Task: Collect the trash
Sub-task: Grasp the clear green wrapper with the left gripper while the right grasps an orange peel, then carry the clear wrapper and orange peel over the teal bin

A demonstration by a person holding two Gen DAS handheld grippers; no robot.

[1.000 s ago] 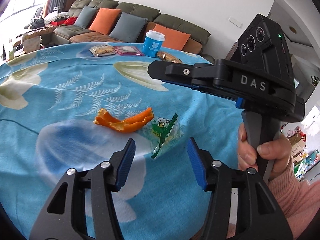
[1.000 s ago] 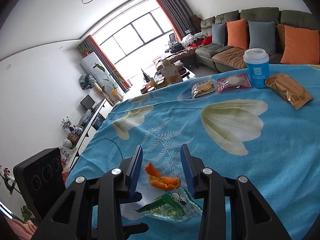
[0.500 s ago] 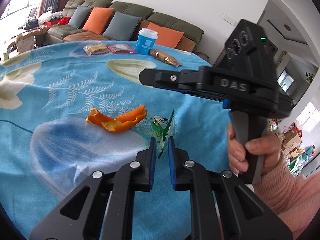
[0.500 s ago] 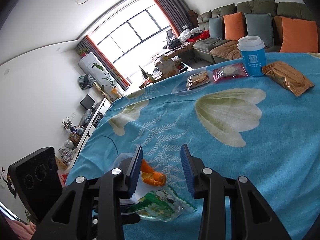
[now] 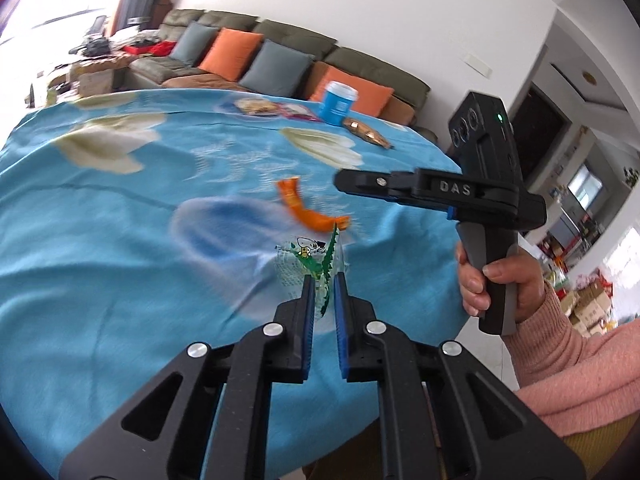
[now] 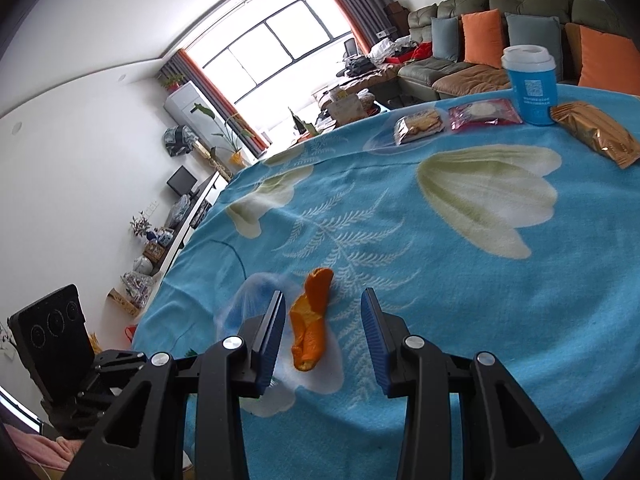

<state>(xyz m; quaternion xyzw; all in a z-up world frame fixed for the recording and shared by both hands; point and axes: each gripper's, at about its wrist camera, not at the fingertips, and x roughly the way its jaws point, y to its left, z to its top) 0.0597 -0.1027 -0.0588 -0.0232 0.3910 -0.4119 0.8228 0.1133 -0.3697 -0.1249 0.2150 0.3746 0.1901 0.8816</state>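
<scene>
My left gripper (image 5: 323, 280) is shut on a clear and green snack wrapper (image 5: 310, 258) and holds it just above the blue flowered tablecloth (image 5: 100, 240). An orange peel (image 5: 308, 210) lies on the cloth just beyond it. In the right wrist view the same orange peel (image 6: 311, 320) lies between the open fingers of my right gripper (image 6: 323, 312), which hovers over it. The right gripper (image 5: 344, 180) also shows from the side in the left wrist view.
At the far table edge stand a blue paper cup (image 6: 530, 84), a gold snack packet (image 6: 596, 134), a pink packet (image 6: 482, 112) and a clear packet of biscuits (image 6: 418, 124). A sofa with orange and grey cushions (image 5: 256, 56) is behind.
My left gripper closed on the wrapper and lifted it back toward me. My right gripper moved over the orange peel, which now sits between its fingers.
</scene>
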